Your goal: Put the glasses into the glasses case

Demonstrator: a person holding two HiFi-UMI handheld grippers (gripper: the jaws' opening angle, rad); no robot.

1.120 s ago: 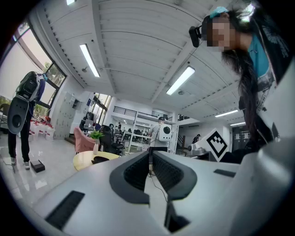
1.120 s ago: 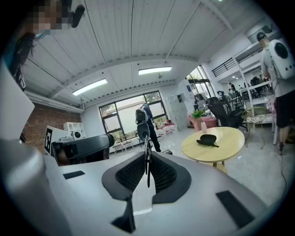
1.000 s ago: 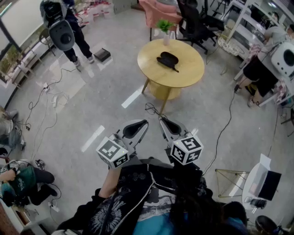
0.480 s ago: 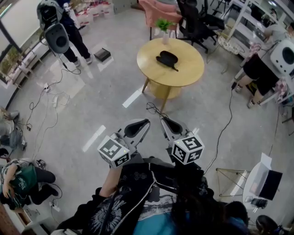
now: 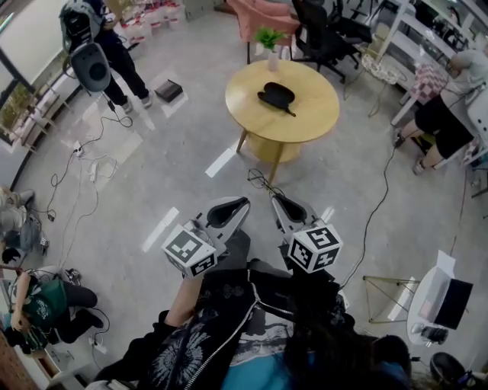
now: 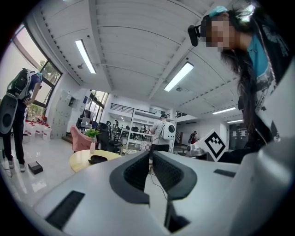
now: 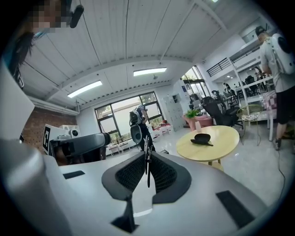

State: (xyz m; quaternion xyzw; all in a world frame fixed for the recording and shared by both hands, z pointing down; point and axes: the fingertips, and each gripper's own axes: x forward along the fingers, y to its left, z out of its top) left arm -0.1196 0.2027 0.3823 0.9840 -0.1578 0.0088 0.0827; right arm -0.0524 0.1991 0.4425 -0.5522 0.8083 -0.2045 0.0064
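Note:
A black glasses case (image 5: 276, 95) lies on the round yellow table (image 5: 252, 122) far ahead across the floor. A thin dark piece (image 5: 288, 111) that looks like the glasses rests against its near edge. Both grippers hang level in front of the person's chest, well short of the table. My left gripper (image 5: 242, 203) is shut and holds nothing. My right gripper (image 5: 276, 199) is shut too, pads pressed together. The right gripper view shows the case (image 7: 201, 137) on the table (image 7: 216, 150) beyond its jaws (image 7: 147, 154). In the left gripper view (image 6: 150, 155) the table (image 6: 80, 161) sits small at the left.
A potted plant (image 5: 271, 39) stands at the table's far edge. Behind it are a pink armchair (image 5: 263, 15) and a black office chair (image 5: 324, 30). A cable (image 5: 263, 183) loops on the floor between me and the table. People stand upper left (image 5: 95, 38) and sit right (image 5: 446, 114).
Both grippers hold nearly still. The bystander with the backpack at upper left has shifted slightly, and the head view has drifted a little.

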